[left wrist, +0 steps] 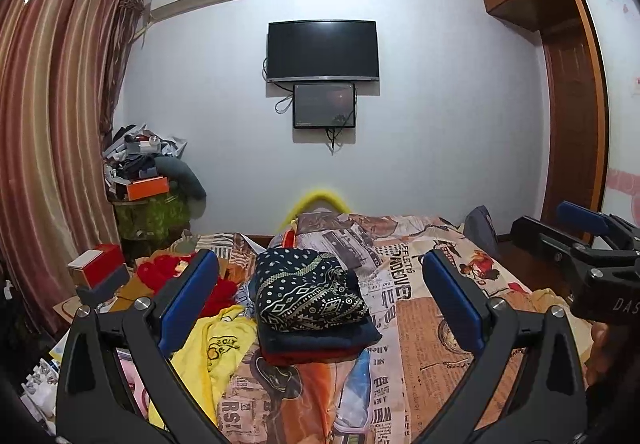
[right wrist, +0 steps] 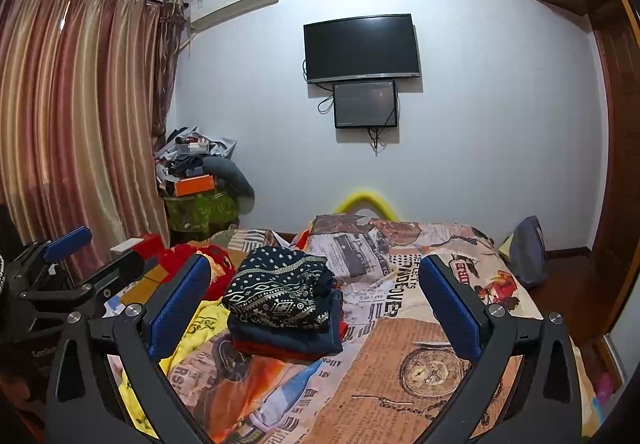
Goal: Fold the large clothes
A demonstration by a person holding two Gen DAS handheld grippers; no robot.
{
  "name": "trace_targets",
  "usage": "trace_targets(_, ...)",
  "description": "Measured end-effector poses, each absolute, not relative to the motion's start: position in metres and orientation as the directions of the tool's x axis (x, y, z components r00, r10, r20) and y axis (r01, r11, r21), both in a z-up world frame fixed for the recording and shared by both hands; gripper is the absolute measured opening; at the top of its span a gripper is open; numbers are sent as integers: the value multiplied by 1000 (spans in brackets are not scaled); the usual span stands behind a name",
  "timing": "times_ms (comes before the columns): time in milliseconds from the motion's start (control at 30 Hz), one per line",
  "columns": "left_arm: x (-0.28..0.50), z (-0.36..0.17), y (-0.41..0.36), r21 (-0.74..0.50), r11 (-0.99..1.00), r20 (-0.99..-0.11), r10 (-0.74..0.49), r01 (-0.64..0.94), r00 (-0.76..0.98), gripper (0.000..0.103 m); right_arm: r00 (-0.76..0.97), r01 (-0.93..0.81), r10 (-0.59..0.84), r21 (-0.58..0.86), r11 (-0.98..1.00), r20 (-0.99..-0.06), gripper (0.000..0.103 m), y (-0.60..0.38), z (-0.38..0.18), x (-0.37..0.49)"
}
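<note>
Both claws level, agape, empty.

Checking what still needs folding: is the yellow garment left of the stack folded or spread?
Not folded: the yellow garment lies crumpled and loose on the bed, beside the neatly folded stack.

Both wrist cams sit low over the bed, facing the TV wall. Shared: folded stack ahead between fingers; each sees the other gripper alongside.
</note>
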State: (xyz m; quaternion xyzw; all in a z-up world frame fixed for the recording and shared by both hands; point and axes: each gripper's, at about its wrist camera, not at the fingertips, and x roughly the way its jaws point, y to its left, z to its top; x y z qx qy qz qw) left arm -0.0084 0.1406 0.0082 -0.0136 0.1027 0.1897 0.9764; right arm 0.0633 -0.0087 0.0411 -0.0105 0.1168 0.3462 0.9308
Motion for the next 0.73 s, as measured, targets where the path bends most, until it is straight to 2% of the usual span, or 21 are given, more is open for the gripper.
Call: trace_targets(733,-6,7,147,-11,928,-222,362,-373,906,102,734,-642,638,69,763,-234,103,-9,40,66)
